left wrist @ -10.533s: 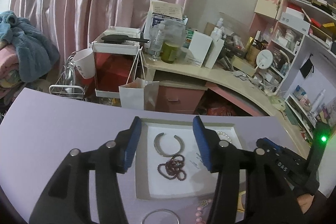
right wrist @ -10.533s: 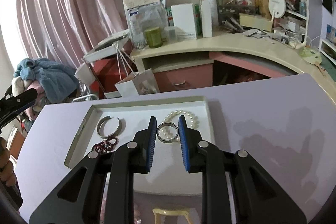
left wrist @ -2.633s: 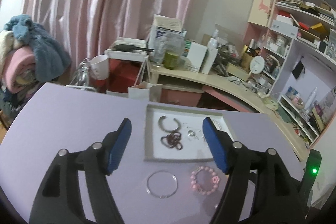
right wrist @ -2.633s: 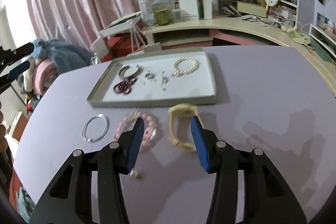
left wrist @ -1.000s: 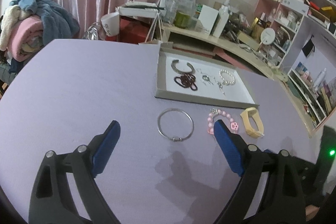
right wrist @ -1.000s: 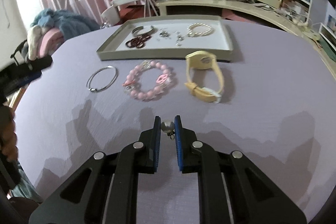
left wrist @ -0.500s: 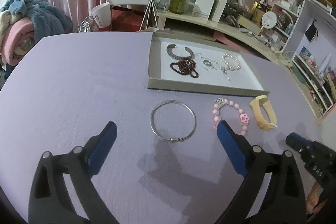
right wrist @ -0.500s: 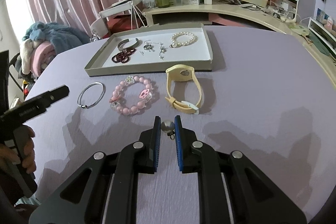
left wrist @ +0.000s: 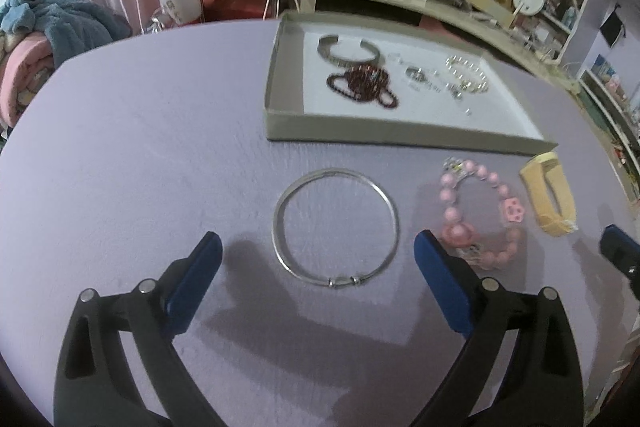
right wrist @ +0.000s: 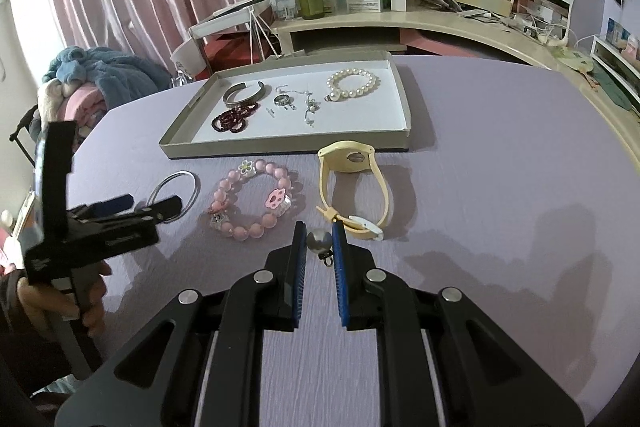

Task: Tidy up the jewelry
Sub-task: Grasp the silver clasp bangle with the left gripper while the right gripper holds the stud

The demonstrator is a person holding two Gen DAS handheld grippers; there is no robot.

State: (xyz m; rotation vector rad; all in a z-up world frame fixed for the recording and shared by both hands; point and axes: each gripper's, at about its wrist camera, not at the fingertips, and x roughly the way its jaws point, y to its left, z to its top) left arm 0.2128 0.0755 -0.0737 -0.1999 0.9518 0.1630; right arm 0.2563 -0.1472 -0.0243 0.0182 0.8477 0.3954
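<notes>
The left gripper (left wrist: 314,251) has just been opening, its jaws spread either side of the bangle (left wrist: 336,227); the right gripper (right wrist: 319,239) pinches a bead (right wrist: 319,240).

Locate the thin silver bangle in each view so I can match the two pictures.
Left wrist view: the silver bangle lies flat on the purple table, centre frame, between the open left claw fingers.
Right wrist view: silver bangle at left-middle, partly hidden behind the left claw.
Shared landmark: the pink bead bracelet lies just right of it in both.
</notes>
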